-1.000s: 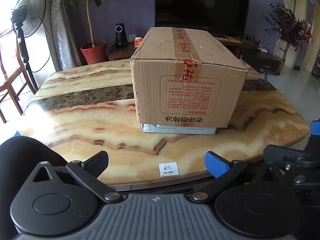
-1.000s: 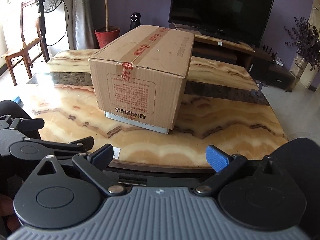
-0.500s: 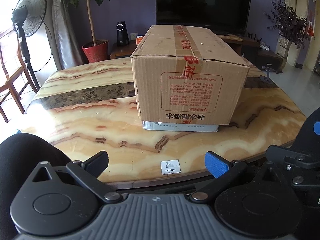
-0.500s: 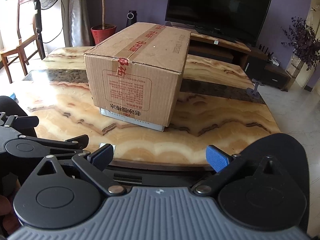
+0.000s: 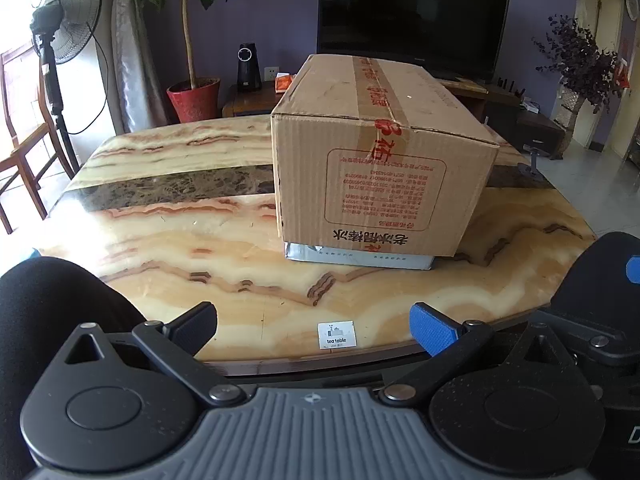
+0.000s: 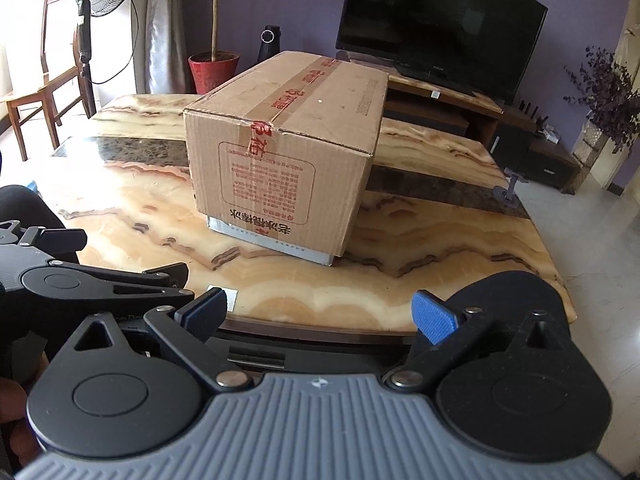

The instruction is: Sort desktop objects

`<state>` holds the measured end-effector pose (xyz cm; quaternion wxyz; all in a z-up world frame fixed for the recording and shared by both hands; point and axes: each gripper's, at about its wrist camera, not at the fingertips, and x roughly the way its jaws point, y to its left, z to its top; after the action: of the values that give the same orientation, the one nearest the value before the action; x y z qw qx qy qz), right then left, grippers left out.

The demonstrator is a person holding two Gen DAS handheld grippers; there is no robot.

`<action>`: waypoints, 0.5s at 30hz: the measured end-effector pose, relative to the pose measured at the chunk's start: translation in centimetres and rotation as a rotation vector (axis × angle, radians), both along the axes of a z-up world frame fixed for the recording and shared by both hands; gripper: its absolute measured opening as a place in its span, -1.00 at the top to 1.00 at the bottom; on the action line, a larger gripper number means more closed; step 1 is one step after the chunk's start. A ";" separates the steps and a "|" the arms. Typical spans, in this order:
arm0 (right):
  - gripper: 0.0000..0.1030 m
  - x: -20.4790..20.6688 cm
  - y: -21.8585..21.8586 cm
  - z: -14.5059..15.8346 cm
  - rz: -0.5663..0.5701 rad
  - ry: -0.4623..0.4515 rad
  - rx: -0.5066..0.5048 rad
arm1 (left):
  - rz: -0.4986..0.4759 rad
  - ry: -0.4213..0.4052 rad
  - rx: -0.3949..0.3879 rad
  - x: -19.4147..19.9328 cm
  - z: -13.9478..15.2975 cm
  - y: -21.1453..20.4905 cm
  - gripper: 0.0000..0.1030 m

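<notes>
A taped cardboard box (image 5: 384, 152) with red print stands in the middle of the marble tea table (image 5: 160, 248). It rests on a flat grey-white item (image 5: 360, 258) that shows under its near edge. The box also shows in the right wrist view (image 6: 288, 152). My left gripper (image 5: 314, 326) is open and empty at the table's near edge, short of the box. My right gripper (image 6: 320, 314) is open and empty, also at the near edge. The left gripper shows at the left of the right wrist view (image 6: 100, 280).
A small "tea table" label (image 5: 337, 335) is stuck near the front edge. Behind the table are a TV (image 5: 412, 16), a potted plant (image 5: 192, 96), a standing fan (image 5: 64, 36) and a wooden chair (image 6: 44, 92). A dark stripe (image 5: 176, 190) crosses the table.
Both grippers have moved slightly toward the table and risen a little; the box looks closer. Both stay open and empty.
</notes>
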<state>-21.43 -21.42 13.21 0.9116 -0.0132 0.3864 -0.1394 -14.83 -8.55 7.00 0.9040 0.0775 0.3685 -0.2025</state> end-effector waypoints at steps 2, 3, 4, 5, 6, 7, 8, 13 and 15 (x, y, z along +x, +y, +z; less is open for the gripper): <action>-0.92 -0.3 0.2 0.2 0.005 -0.003 0.001 | -0.001 -0.009 -0.007 -0.3 0.2 0.3 -0.98; -0.92 -0.4 0.3 0.3 0.010 -0.005 0.002 | -0.001 -0.013 -0.012 -0.5 0.3 0.5 -0.98; -0.92 -0.6 0.4 0.5 0.015 -0.008 0.002 | -0.001 -0.017 -0.017 -0.7 0.4 0.6 -0.98; -0.92 -0.8 0.5 0.6 0.018 -0.012 -0.001 | 0.000 -0.020 -0.022 -0.8 0.5 0.7 -0.98; -0.92 -1.0 0.7 0.8 0.019 -0.017 -0.007 | 0.001 -0.021 -0.028 -0.9 0.6 0.8 -0.98; -0.92 -1.1 0.8 0.9 0.020 -0.024 -0.010 | 0.002 -0.023 -0.035 -1.0 0.7 0.9 -0.98; -0.92 -1.1 0.8 1.0 0.020 -0.029 -0.007 | 0.004 -0.026 -0.044 -1.0 0.8 1.0 -0.98; -0.92 -1.3 0.5 1.1 0.013 -0.034 0.038 | 0.008 -0.032 -0.071 -1.2 1.1 1.4 -0.98; -0.92 -1.3 0.5 1.1 0.013 -0.032 0.046 | 0.010 -0.034 -0.064 -1.3 1.1 1.3 -0.98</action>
<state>-22.75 -20.95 14.33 0.9186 0.0075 0.3750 -0.1247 -16.13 -7.21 8.14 0.9132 0.0500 0.3467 -0.2084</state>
